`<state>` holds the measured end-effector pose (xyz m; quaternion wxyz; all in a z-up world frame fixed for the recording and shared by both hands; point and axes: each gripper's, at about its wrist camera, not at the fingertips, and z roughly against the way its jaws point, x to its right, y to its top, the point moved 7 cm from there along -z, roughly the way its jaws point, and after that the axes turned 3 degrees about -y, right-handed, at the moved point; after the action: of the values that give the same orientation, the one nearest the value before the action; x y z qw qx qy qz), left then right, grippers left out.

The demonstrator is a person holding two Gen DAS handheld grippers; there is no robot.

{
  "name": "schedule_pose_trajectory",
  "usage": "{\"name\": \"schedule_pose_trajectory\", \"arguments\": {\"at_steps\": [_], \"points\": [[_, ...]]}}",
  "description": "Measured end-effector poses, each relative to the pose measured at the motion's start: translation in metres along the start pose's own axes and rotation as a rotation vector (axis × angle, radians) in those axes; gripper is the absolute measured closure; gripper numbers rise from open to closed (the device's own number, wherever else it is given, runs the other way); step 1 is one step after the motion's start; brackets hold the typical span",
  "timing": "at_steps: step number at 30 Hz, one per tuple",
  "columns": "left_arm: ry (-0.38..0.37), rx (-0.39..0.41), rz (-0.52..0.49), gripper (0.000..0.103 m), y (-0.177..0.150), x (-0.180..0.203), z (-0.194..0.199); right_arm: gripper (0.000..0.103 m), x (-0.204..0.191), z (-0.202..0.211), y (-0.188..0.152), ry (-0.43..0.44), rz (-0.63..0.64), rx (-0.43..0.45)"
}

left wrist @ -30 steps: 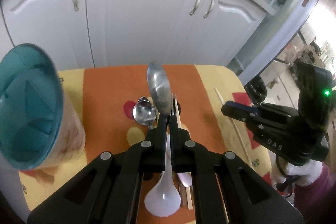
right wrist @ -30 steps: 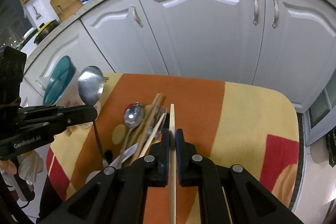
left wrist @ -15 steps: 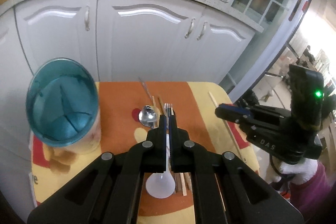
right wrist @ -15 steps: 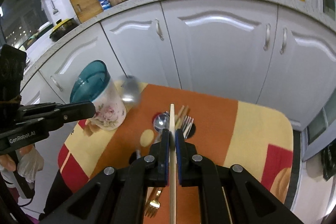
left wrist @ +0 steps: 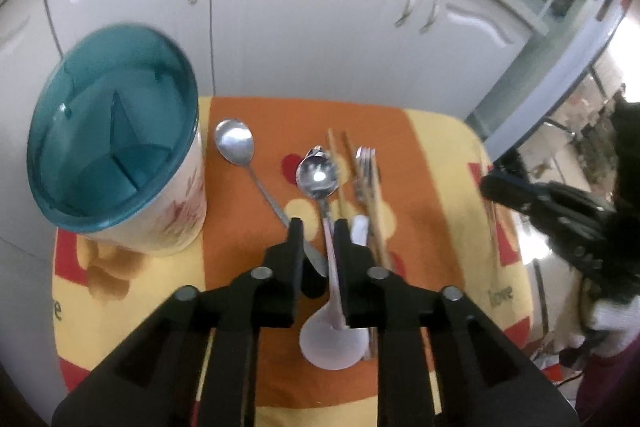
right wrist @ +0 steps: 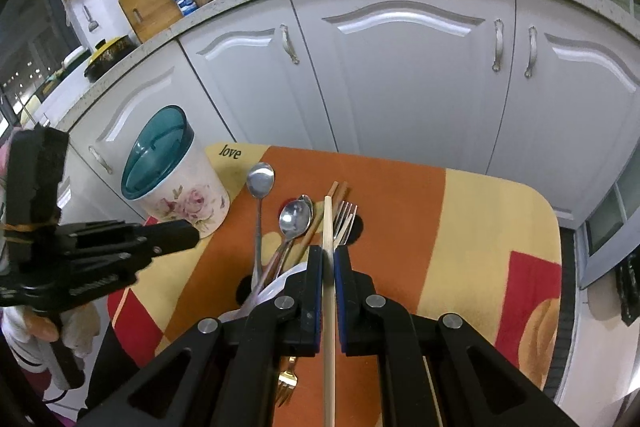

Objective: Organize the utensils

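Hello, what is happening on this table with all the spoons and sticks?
A person is sorting utensils with two handheld grippers. The right gripper is shut on a wooden chopstick. The left gripper is opening, with nothing gripped; a long steel spoon lies on the cloth beside the teal-rimmed holder, which looks empty. Another spoon, a fork and chopsticks wait alongside.

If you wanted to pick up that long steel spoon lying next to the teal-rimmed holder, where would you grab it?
Probably mid-handle on the long steel spoon, coming from above with the fingers straddling the thin stem. It lies flat on the cloth, and that stretch is clear of the utensil holder and the pile beside it.
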<state>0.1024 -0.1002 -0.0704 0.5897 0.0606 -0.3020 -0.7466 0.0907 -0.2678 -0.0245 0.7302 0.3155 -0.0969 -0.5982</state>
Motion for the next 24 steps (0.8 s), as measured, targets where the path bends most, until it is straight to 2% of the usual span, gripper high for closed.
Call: {"name": "schedule_pose_trajectory", "arguments": {"at_steps": [5,9,13,14,15,16,20,24], "points": [[0.006,-0.039,0.003,0.081,-0.004,0.002,-0.018,0.098,0.008,-0.011,-0.002,0.029,-0.040,-0.011],[0.037,-0.066,-0.024,0.081,-0.004,0.005,-0.035,0.098,0.012,-0.022,-0.007,0.030,-0.052,-0.029],[0.087,-0.094,-0.051,0.080,-0.002,0.002,-0.055,0.097,0.021,-0.043,-0.018,-0.010,-0.037,-0.096],[0.098,-0.097,-0.057,0.080,-0.001,0.001,-0.059,0.092,0.024,-0.048,-0.021,-0.019,-0.031,-0.115],[0.109,-0.103,-0.066,0.079,0.000,0.001,-0.064,0.078,0.026,-0.052,-0.023,-0.024,-0.025,-0.129],[0.118,-0.112,-0.075,0.079,0.001,0.001,-0.069,0.072,0.028,-0.057,-0.026,-0.024,-0.020,-0.142],[0.155,-0.144,-0.113,0.079,0.003,0.000,-0.088,0.070,0.031,-0.067,-0.034,-0.008,-0.001,-0.174],[0.192,-0.160,-0.154,0.079,0.006,-0.001,-0.099,0.071,0.032,-0.079,-0.036,-0.032,0.039,-0.190]]}}
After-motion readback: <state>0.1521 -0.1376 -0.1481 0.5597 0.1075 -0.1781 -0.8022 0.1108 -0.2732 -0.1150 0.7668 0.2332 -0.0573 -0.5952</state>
